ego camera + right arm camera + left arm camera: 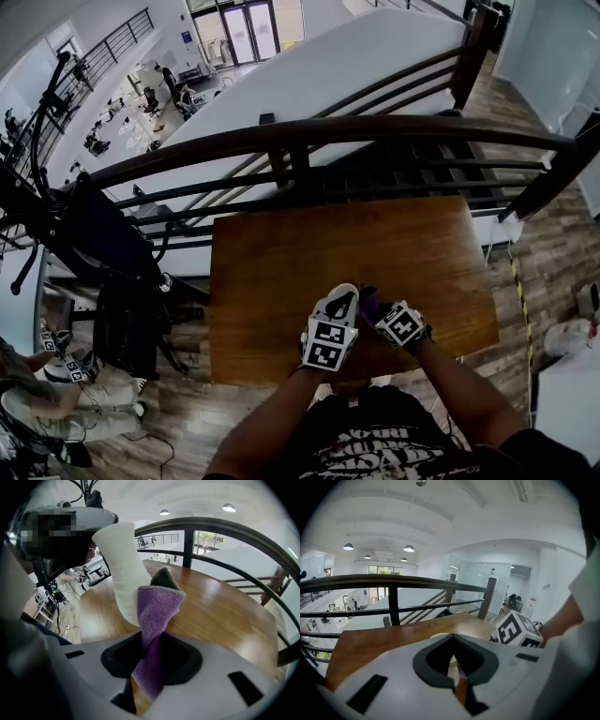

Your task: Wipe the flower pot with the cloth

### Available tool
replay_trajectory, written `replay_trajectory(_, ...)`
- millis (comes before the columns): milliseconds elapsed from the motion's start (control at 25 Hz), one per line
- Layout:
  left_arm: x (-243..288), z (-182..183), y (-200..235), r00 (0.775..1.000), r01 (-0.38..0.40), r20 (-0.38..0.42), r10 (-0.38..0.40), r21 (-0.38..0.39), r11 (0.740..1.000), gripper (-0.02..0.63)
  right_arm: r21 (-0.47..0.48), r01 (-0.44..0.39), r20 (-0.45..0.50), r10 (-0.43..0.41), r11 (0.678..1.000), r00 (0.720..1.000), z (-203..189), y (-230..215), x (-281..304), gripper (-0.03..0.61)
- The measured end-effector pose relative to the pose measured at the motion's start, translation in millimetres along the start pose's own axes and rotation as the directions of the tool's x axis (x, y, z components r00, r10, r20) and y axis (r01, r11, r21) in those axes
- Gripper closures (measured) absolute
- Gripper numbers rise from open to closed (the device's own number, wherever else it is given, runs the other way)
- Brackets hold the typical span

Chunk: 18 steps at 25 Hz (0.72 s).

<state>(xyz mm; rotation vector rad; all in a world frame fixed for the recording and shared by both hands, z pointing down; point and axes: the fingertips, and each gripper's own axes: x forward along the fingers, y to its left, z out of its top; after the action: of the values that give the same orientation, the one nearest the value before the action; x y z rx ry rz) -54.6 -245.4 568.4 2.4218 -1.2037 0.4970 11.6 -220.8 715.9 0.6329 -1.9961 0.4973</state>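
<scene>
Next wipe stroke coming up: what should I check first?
1. Grip on the cloth by the right gripper: ok, pinched between its jaws.
2. Hold on the flower pot by the left gripper: ok, its wall sits between the jaws.
3. Contact of cloth with pot: ok, the cloth lies against its side.
4. Pot lifted off the table: cannot tell.
5. Pot surface clean: cannot tell.

A brown wooden desk stands against a dark curved railing with horizontal bars. Beyond the railing lies a broad white surface, and far off a set of glass doors. The plank floor carries a yellow-and-black striped strip right of the desk. Black equipment stands to the desk's left. Round ceiling lamps glow overhead.
</scene>
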Motion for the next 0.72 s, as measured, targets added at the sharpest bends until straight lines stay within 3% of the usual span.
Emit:
replay_trajectory(360,4,0,1,1.0,-0.01,0.001,0.01,-0.045,0.999,0.614,-0.06,0.019,-0.004,-0.019,0.998,1.0,29,-15,6,0.476)
replay_trajectory(720,10,3,4,1.0,-0.021,0.001,0.021,-0.049,0.999,0.614,-0.071,-0.093,-0.012,0.093,0.993,0.996,2,38,-3,0.476)
